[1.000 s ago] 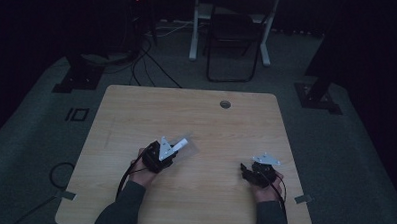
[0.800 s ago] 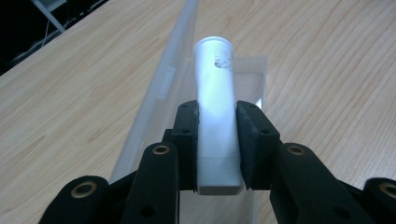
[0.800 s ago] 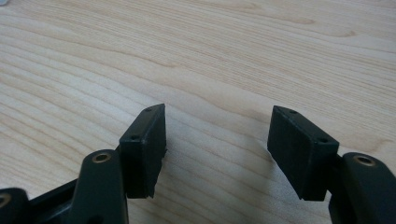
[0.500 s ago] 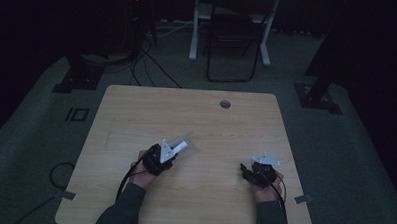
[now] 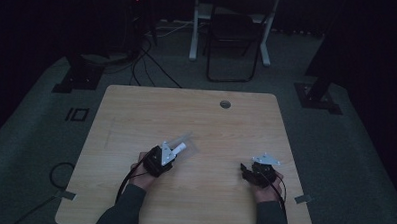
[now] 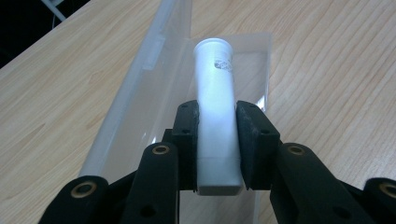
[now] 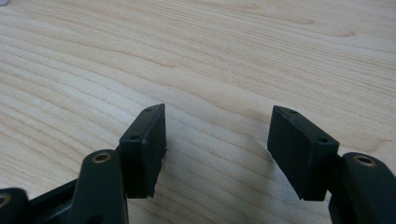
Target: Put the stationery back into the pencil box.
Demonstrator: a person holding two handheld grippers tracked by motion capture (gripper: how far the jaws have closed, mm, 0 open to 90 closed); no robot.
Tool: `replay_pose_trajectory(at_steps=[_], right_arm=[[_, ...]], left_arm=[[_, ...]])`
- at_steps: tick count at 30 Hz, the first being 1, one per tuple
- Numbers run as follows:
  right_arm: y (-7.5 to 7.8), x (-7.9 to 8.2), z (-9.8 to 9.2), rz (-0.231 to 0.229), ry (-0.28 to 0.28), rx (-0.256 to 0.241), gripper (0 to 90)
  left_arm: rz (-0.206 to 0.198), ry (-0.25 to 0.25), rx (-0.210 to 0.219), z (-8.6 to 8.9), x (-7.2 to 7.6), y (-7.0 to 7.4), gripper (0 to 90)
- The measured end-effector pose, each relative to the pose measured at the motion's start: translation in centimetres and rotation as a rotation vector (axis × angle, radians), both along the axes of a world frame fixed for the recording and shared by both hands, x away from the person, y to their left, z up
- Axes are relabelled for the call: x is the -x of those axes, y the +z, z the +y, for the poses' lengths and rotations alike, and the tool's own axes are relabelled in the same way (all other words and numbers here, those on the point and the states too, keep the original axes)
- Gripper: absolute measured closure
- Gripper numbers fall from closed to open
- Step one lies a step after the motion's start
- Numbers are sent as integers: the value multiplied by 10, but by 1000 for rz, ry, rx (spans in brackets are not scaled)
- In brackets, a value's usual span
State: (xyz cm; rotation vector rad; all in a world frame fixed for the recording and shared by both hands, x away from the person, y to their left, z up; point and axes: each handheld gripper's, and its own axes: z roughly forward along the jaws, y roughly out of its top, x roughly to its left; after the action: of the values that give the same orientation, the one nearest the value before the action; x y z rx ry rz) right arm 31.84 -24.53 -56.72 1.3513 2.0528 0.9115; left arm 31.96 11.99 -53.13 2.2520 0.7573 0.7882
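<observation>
Left gripper view puts your left gripper (image 6: pixel 215 140) in the foreground, its two black pads clamped on the lower body of a white tube (image 6: pixel 215 112). The flat crimped end sits just behind the pads, and the round cap end points away from you. Under and beyond the tube lies a clear plastic case (image 6: pixel 140 93), open, with one wall standing up along the tube's left side. I cannot tell whether the tube touches the case floor or hangs just above it.

In the high view your left gripper (image 5: pixel 171 153) holds the tube (image 5: pixel 181 147) over the case (image 5: pixel 188 140), near the front edge of the wooden table (image 5: pixel 136 110) and left of centre.

Your right gripper (image 7: pixel 219 144) has its jaws spread wide with nothing between them, only bare wood below. In the high view it (image 5: pixel 247 171) rests well apart from the case, at the near right.

What could go wrong, as I judge it:
- The case looks light and nothing pins it. If you push the tube along its floor, it may slide or tip.
- The grip sits low, near the crimped end, so the cap end could droop or swing and catch the standing wall.
- Squeeze harder and the soft tube may buckle or squirt forward out of the pads.
- Steadying the case with your right gripper first would likely remove the first risk.
</observation>
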Motion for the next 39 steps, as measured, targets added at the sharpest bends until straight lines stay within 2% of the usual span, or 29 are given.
replay_pose_trajectory(at_steps=[15, 24, 39], right_arm=[[0, 0, 0, 0, 0, 0, 372], [0, 0, 0, 0, 0, 0, 371], [0, 0, 0, 1, 0, -2, 371]], left_arm=[[0, 12, -32, -1, -2, -7, 705], [12, 12, -17, 0, -3, -7, 704], [9, 23, -32, 0, -4, -8, 691]])
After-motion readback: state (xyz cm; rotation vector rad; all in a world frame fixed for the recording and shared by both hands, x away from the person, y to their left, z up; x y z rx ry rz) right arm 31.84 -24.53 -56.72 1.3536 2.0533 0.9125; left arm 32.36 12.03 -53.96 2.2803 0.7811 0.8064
